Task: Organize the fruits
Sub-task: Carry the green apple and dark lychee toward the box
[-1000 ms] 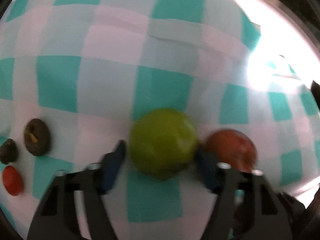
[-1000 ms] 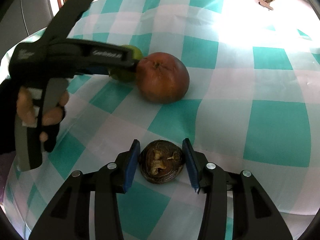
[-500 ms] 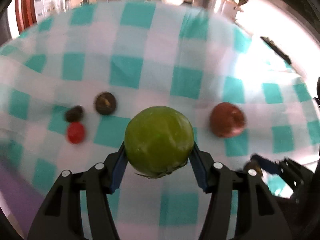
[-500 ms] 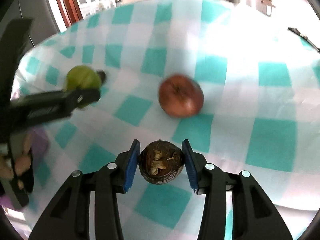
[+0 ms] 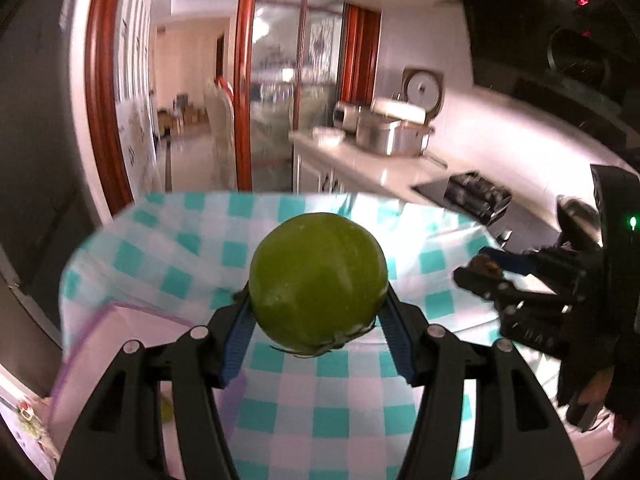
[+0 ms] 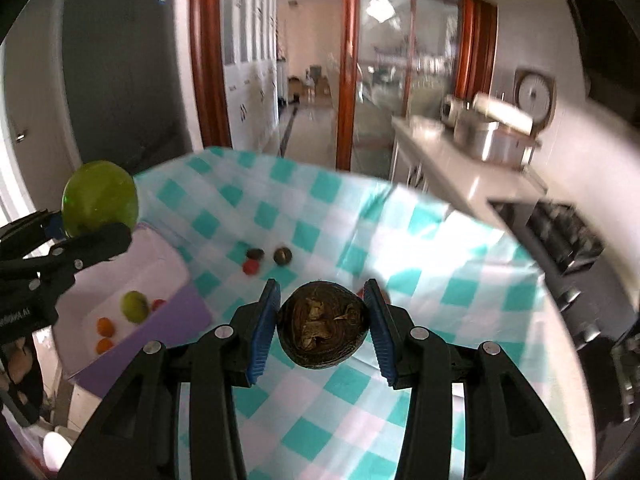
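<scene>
My left gripper (image 5: 318, 332) is shut on a round green fruit (image 5: 318, 280) and holds it high above the teal-checked tablecloth (image 5: 320, 396). It also shows at the left of the right wrist view (image 6: 100, 200). My right gripper (image 6: 322, 328) is shut on a dark brown fruit (image 6: 323, 330), lifted above the cloth. The right gripper also shows at the right of the left wrist view (image 5: 486, 270). A purple-rimmed white bin (image 6: 160, 272) at the table's left holds a green fruit (image 6: 135, 306) and small orange and red ones.
Three small fruits lie on the cloth: a red one (image 6: 251, 267), a dark one (image 6: 255, 255) and a brown one (image 6: 283, 256). A counter with a steel pot (image 6: 484, 140) runs along the right. A dark fridge (image 6: 120, 60) stands behind the bin.
Both grippers have risen well above the table with their fruits, and the room is now in view. The left gripper has moved left, over the bin's side.
</scene>
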Demonstrator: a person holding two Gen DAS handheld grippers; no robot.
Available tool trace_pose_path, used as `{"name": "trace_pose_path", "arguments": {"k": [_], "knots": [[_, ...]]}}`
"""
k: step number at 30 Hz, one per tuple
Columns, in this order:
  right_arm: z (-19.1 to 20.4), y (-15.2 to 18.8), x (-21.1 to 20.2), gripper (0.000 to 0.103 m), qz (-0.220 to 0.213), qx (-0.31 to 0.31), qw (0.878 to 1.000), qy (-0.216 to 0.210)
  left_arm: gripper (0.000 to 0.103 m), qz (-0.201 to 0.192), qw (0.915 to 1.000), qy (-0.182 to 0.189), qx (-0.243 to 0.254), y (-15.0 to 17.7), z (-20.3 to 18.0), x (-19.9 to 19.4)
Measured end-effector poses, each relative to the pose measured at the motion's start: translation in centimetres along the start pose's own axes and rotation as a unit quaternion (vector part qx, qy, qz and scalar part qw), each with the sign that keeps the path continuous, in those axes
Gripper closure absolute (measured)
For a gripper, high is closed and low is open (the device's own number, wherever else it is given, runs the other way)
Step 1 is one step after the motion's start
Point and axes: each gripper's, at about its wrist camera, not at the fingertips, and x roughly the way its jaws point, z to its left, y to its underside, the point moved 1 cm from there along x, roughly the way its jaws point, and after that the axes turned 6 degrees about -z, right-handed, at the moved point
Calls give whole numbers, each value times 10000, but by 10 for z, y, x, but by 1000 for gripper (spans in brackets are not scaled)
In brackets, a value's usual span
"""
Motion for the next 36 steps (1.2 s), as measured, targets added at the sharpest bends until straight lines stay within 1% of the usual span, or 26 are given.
{"name": "trace_pose_path", "arguments": {"k": [1,2,5,7,11,14,19,23,27,31,34,36], "knots": [[3,-2,-13,60,-61,-32,10000,8,44,-82,10000,2,19,-2,1,-17],[7,-2,-36,60,-160,-76,9998,13,44,-187,9998,3,59,-3,2,-38],[14,4,-80,60,-320,-137,9994,26,44,-397,9992,-11,107,3,6,-84],[19,11,-111,60,-416,-224,9989,79,44,-458,9989,-15,99,9,9,-103],[24,27,-146,60,-503,-271,9982,192,44,-534,9984,-28,169,30,19,-144],[20,38,-163,60,-601,-58,9978,255,44,-462,9988,-40,143,46,27,-157],[15,50,-176,60,-704,91,9965,443,44,-347,9992,-122,-127,72,48,-165],[14,60,-171,60,-547,192,9971,500,44,-332,9986,-267,-320,85,66,-166],[18,67,-148,60,-268,223,9985,429,44,-203,9971,-425,-598,98,84,-160],[28,66,-115,60,61,105,9997,208,44,87,9949,-562,-832,113,100,-146],[43,61,-78,60,380,-109,9992,-66,44,269,9921,-712,-995,125,110,-135],[61,57,-45,60,634,-396,9966,-357,44,434,9881,-847,-1210,135,120,-124]]}}
